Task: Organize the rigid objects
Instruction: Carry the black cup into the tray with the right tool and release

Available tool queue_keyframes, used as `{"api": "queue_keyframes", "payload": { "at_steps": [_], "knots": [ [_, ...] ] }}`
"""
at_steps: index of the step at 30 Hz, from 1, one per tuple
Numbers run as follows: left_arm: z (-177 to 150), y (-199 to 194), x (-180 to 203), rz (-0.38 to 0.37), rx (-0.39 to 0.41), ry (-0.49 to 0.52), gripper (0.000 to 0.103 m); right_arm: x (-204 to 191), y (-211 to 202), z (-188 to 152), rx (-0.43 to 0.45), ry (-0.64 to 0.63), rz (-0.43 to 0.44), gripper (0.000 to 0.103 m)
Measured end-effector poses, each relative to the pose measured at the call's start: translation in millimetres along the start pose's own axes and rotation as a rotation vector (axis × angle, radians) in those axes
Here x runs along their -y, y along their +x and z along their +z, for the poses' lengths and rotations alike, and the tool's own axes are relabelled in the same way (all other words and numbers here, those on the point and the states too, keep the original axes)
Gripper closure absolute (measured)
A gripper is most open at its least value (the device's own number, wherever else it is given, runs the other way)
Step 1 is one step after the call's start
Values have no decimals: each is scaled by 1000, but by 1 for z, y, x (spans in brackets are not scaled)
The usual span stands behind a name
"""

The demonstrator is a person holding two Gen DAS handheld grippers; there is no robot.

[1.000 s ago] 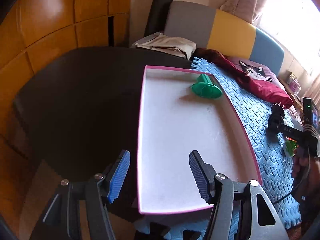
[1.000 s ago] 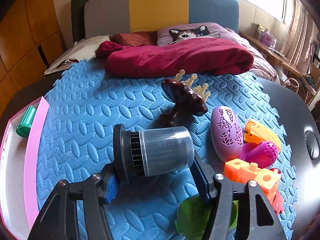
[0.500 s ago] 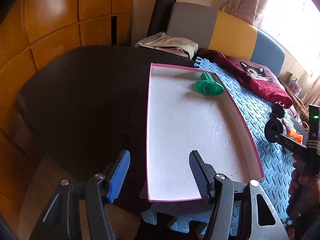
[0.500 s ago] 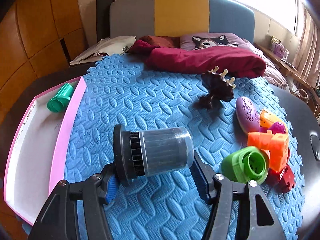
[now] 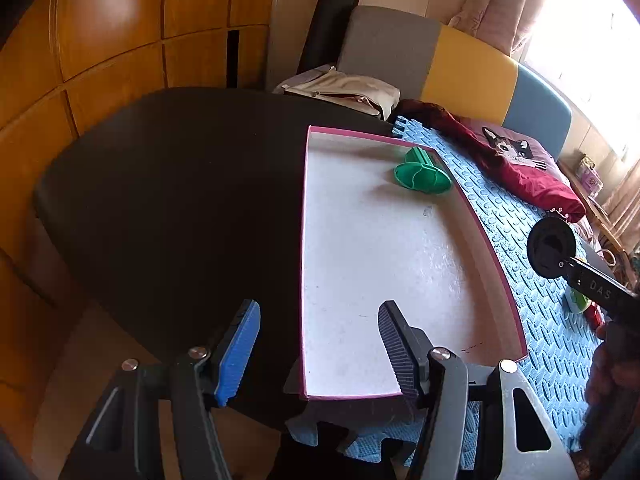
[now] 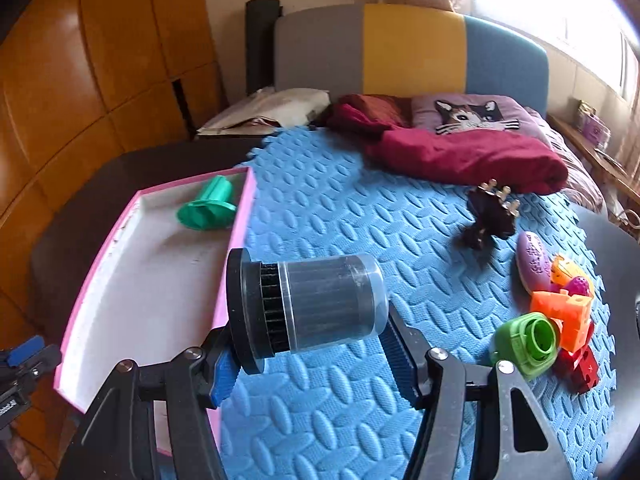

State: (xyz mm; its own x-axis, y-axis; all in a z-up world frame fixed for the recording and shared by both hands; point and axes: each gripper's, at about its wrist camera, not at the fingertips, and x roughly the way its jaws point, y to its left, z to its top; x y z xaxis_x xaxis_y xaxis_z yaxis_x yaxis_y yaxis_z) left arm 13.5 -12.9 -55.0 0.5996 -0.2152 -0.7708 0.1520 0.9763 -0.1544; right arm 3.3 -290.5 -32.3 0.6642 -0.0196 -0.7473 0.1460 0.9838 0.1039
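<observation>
Blue foam matting (image 6: 340, 216) covers the bed on which the work is laid out, with a pink-rimmed tray (image 6: 240, 232) set at its left edge. Nearest in the right wrist view, the right gripper (image 6: 308, 360) is seen clamped on a dark filter canister (image 6: 312, 304), held sideways by its two ends above the mat, just beside the tray's rim. The left gripper (image 5: 316, 348) is held with its fingers apart and nothing between them, over the tray's near corner. Further off, a green flanged piece (image 6: 208, 206) lies in the tray's far end. Well to the right, a green ring (image 6: 528, 340), orange blocks (image 6: 560, 312), a purple oval (image 6: 532, 260) and a dark brown toy (image 6: 490, 212) are left on the mat. The step in hand is judged to be the carrying of the canister to the tray. Next, the canister should be brought over the rim, lowered onto the bare white floor clear of the green piece, and released without being allowed to roll.
</observation>
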Motion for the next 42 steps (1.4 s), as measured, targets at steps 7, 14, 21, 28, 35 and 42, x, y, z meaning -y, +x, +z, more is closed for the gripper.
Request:
{"api": "queue_keyframes", "payload": {
  "at_steps": [7, 14, 21, 28, 35, 42],
  "knots": [
    [0, 1, -3, -7, -3, -18, 32, -34, -11, -1, 18, -87, 79, 40],
    [0, 4, -6, -7, -9, -30, 31, -70, 6, 10, -7, -197, 100, 40],
    [2, 8, -12, -3, -15, -52, 31, -79, 43, 29, -76, -194, 117, 40],
    [2, 11, -12, 5, -19, -47, 31, -80, 89, 36, -121, -201, 49, 40],
    [2, 14, -12, 10, -26, -57, 31, -73, 81, 29, -126, -158, 91, 39],
    [2, 9, -8, 12, -13, -42, 29, -70, 57, 23, -80, -131, 107, 33]
  ]
}}
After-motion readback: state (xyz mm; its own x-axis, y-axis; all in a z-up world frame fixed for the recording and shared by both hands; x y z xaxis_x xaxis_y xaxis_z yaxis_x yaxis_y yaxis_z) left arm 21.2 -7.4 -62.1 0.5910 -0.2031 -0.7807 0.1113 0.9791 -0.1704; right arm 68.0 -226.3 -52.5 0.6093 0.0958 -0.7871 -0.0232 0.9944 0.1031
